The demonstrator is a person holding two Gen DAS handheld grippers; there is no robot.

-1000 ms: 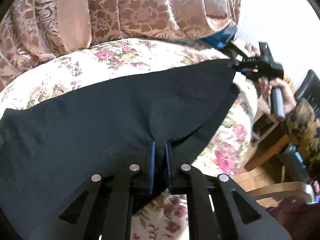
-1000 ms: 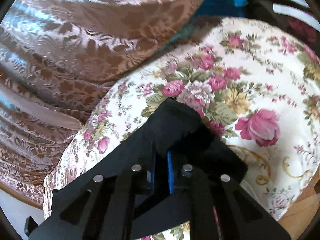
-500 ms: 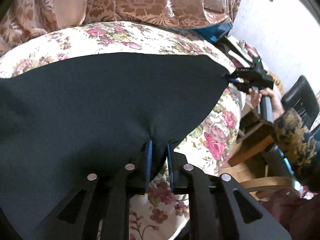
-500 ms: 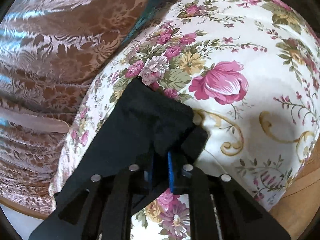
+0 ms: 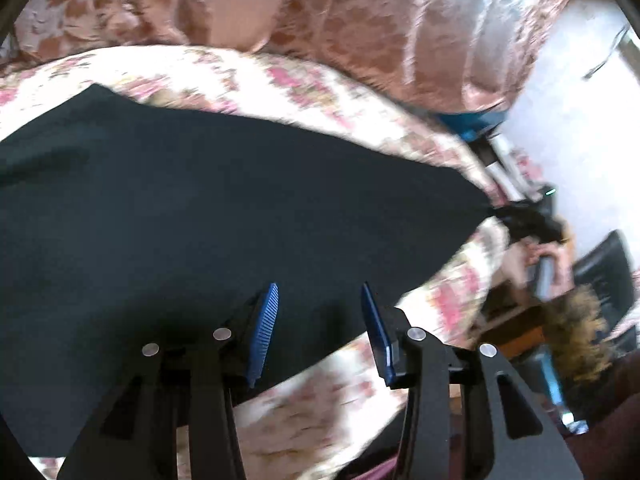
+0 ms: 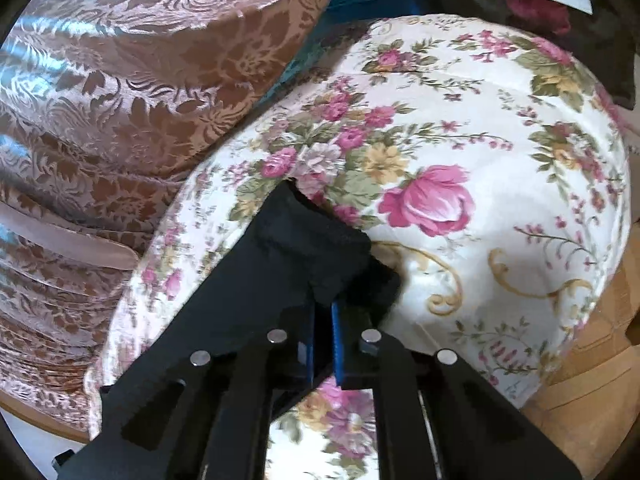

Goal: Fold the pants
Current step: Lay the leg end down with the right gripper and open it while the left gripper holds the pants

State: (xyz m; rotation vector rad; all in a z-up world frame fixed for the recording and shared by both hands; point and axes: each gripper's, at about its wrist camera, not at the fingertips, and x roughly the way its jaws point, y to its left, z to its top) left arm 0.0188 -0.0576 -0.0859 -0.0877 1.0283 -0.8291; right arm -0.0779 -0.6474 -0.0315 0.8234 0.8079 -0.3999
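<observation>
The black pants [image 5: 224, 216] lie spread flat over a floral cushion [image 5: 304, 84]. My left gripper [image 5: 318, 296] is open just above their near edge, its blue pads apart and holding nothing. My right gripper [image 6: 322, 312] is shut on a bunched corner of the pants [image 6: 304, 248], held over the floral cushion [image 6: 480, 128]. In the left wrist view the right gripper [image 5: 524, 220] shows at the pants' far right corner, pulling the cloth taut.
Brown patterned sofa cushions [image 5: 360, 24] rise behind the floral cushion, and also fill the left of the right wrist view [image 6: 120, 80]. A wooden frame edge [image 6: 592, 392] runs at the lower right. A black chair [image 5: 604, 268] stands to the right.
My left gripper has opened and let go of the pants' near edge, which now lies on the cushion. My right gripper keeps its hold on the corner.
</observation>
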